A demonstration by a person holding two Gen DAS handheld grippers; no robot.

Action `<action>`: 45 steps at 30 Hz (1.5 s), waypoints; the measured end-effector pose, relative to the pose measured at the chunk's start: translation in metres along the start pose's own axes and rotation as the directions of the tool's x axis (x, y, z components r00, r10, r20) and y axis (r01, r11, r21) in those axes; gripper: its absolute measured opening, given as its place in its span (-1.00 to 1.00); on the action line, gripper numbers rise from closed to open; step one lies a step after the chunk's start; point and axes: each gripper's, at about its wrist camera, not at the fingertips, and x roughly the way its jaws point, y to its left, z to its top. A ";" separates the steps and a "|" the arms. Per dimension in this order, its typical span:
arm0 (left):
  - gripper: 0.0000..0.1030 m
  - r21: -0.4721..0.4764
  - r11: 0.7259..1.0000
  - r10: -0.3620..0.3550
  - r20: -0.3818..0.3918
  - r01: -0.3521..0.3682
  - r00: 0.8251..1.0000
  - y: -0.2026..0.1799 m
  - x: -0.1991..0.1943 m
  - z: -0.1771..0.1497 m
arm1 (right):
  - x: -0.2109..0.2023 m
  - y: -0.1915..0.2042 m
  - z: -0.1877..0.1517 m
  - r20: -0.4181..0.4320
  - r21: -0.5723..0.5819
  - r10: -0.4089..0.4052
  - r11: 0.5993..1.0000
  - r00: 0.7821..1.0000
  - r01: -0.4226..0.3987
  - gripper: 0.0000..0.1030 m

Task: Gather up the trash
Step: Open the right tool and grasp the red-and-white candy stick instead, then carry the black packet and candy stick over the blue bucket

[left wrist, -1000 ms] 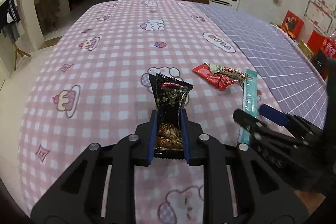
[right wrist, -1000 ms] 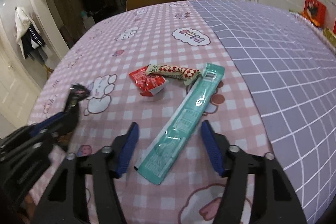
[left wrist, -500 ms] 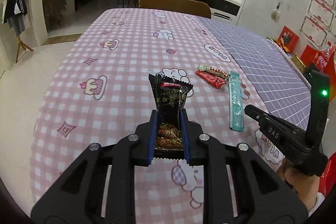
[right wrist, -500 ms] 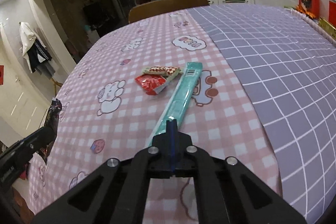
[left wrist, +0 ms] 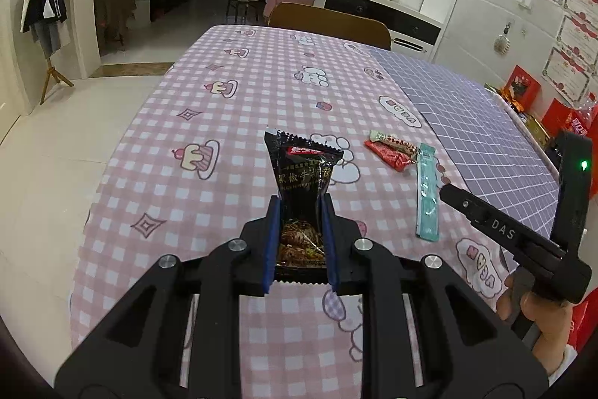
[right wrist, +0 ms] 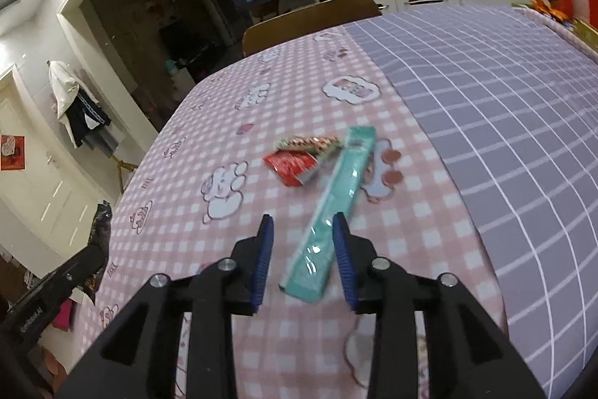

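My left gripper (left wrist: 301, 200) is shut on a black snack packet (left wrist: 304, 171), held upright above the pink checked tablecloth (left wrist: 261, 92). The jaws of my right gripper (right wrist: 302, 223) are opening. A long teal wrapper (right wrist: 336, 200) lies on the cloth with its near end between them, close to the right finger (right wrist: 344, 249), and the pads do not press on it. Just beyond lie a red wrapper (right wrist: 289, 165) and a red-and-white patterned wrapper (right wrist: 310, 143). In the right wrist view the left gripper (right wrist: 89, 257) shows at the lower left with the black packet (right wrist: 101, 223).
A purple grid cloth (left wrist: 467, 107) covers the right half of the table. A wooden chair (left wrist: 329, 21) stands at the far end. A person's hand (left wrist: 542, 320) holds the right gripper's handle at the lower right. Red boxes (left wrist: 523, 88) sit past the table's right edge.
The right gripper stood open around the teal wrapper, closed on its near end, and now has its jaws apart again. The left gripper has risen and drawn back with the black packet.
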 end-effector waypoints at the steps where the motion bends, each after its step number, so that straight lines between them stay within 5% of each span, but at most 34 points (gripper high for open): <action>1: -0.59 0.001 1.000 0.001 0.000 -0.001 1.000 -0.001 0.003 0.002 | 0.004 0.001 0.005 -0.001 -0.003 0.000 1.000 1.000 0.000 -0.36; 14: -0.59 -0.022 1.000 0.015 -0.018 -0.015 1.000 -0.007 0.059 0.038 | 0.071 0.017 0.064 -0.059 -0.201 -0.122 0.974 0.991 0.108 -0.12; 25: -0.59 -0.023 0.999 0.032 -0.032 -0.033 0.999 -0.009 0.082 0.050 | 0.116 0.011 0.068 -0.154 -0.288 -0.114 0.955 0.981 0.066 -0.14; 27: -0.59 -0.023 0.999 0.030 -0.032 -0.031 0.999 -0.007 0.080 0.049 | 0.113 0.013 0.067 -0.149 -0.292 -0.095 0.955 0.984 0.048 -0.50; 29: -0.59 -0.026 0.999 0.035 -0.028 -0.036 0.999 -0.005 0.075 0.047 | 0.110 0.017 0.065 -0.151 -0.301 -0.097 0.953 0.984 0.048 -0.56; 37: -0.59 -0.039 0.997 0.062 0.013 -0.062 0.998 0.011 0.038 0.036 | 0.060 0.035 0.056 -0.029 -0.287 -0.060 0.957 0.998 0.049 -0.58; 45: -0.59 -0.093 0.991 0.108 0.082 -0.101 0.991 0.051 -0.029 0.013 | 0.004 0.102 0.021 -0.010 -0.321 0.123 0.940 0.992 -0.120 -0.58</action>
